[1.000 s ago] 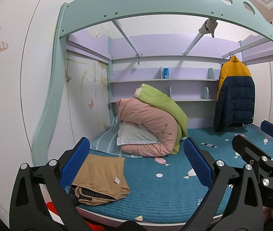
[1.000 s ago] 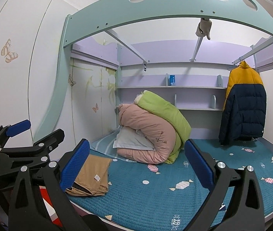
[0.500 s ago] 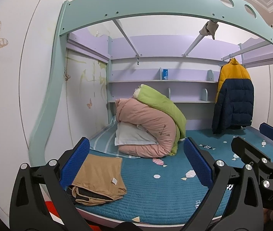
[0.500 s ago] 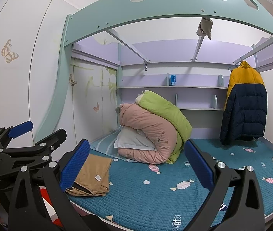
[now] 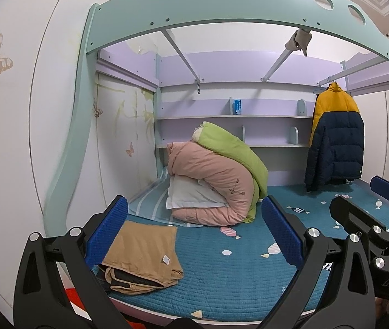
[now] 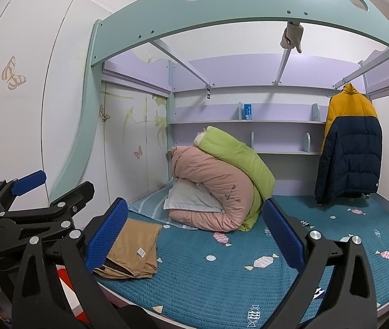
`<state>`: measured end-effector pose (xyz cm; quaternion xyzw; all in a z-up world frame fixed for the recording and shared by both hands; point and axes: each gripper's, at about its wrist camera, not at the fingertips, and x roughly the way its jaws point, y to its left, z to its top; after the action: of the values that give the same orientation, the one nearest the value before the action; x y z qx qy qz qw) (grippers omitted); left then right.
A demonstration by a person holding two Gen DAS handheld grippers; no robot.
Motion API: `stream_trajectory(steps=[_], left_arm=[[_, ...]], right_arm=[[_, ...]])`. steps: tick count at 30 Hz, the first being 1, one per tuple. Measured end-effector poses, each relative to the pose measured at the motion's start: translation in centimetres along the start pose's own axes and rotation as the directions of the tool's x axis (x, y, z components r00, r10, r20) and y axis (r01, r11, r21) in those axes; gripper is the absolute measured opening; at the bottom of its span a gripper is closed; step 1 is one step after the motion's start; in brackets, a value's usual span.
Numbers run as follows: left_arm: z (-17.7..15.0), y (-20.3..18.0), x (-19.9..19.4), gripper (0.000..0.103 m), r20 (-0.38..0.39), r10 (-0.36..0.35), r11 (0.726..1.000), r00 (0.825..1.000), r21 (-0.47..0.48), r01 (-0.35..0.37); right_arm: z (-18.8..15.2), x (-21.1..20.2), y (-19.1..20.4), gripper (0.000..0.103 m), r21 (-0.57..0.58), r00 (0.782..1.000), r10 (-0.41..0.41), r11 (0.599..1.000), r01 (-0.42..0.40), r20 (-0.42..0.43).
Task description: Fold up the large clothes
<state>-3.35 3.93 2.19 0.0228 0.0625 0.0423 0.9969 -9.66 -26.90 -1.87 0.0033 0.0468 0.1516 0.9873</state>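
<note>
The tan garment (image 5: 143,255), already folded into a flat rectangle with a dark lining showing at its open edge, is seen at the lower left of both frames on the quilted teal bed cover (image 5: 221,274), apparently set aside as finished. Both the left gripper (image 5: 191,235) and the right gripper (image 6: 194,235) are held back from the bed with fingers spread wide and empty. A puffy yellow-and-navy jacket (image 6: 350,148) hangs at the upper right, possibly the next garment.
</note>
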Motion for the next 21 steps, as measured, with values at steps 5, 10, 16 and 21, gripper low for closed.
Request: stream_trajectory(steps=[5,10,16,21], left_arm=[[-0.02,-0.10,-0.03,0.098,0.001,0.002,1.000,1.000,-0.001,-0.002],[-0.01,-0.14,-0.07,0.098,0.007,0.009,1.000,1.000,0.002,-0.009],[-0.27,-0.16,-0.22,0.098,0.012,0.016,1.000,1.000,0.003,-0.016],[-0.28,-0.17,-0.17,0.098,0.013,0.017,1.000,1.000,0.002,-0.017]], right_arm=[[-0.02,0.01,0.07,0.095,0.001,1.000,-0.001,1.000,0.001,0.000],[0.00,0.06,0.02,0.095,0.001,1.000,0.001,1.000,-0.001,-0.002],[-0.13,-0.05,0.12,0.095,0.004,1.000,0.001,1.000,-0.001,-0.004],[-0.15,-0.07,0.12,0.095,0.005,1.000,0.001,1.000,-0.001,-0.004]])
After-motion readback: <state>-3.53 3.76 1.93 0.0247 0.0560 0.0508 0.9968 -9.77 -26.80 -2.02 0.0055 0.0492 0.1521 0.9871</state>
